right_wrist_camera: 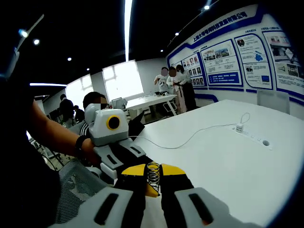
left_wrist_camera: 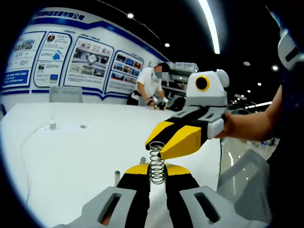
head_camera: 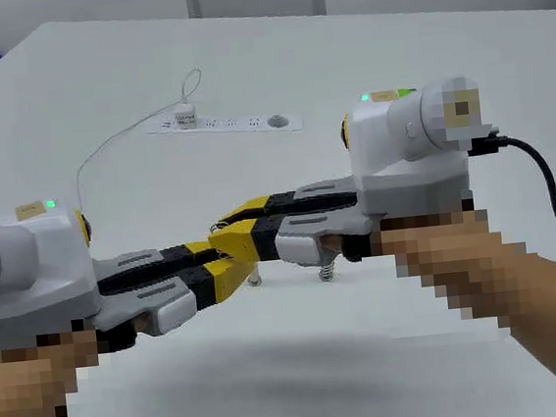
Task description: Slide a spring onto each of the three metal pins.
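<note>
A small steel spring (left_wrist_camera: pixel 157 164) stands between my left gripper's (left_wrist_camera: pixel 157 172) yellow tips, and its upper end reaches the yellow tips of my right gripper (left_wrist_camera: pixel 160 144). In the right gripper view the same spring (right_wrist_camera: pixel 153 174) sits between the right gripper's (right_wrist_camera: pixel 153 178) own tips. Both pairs of jaws are closed against the spring. In the head view the two grippers meet tip to tip (head_camera: pixel 227 241) above the table. Below them stand a bare metal pin (head_camera: pixel 255 281) and a second spring (head_camera: pixel 328 269), upright on the table. Two short pins (left_wrist_camera: pixel 117 176) (left_wrist_camera: pixel 142 160) stand beyond the left jaws.
The white table (head_camera: pixel 274 61) stretches away on all sides. A white power strip (head_camera: pixel 226 124) with a plugged-in adapter and a thin cable lies at the back. A black cable (head_camera: pixel 550 192) hangs from the right gripper. People stand at other tables in the background.
</note>
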